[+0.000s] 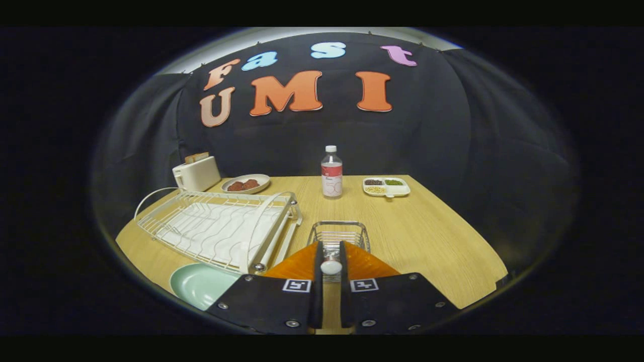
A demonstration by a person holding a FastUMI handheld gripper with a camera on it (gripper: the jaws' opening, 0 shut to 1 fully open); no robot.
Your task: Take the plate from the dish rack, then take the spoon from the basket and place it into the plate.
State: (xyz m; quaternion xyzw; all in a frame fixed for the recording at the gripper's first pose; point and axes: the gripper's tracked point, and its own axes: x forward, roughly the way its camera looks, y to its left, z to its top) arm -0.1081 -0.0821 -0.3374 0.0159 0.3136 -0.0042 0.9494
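You can read nothing on this table. The water bottle (331, 172) carries a red and white label, but its print is too small and blurred to make out, so no brand or number comes through.

Hand-held gripper (330, 261) with fingers closed on the spoon (330, 267) just near of the basket (338, 232); plate (198, 285) on the desk (427, 236) left of the fingers, near the dish rack (216, 229)
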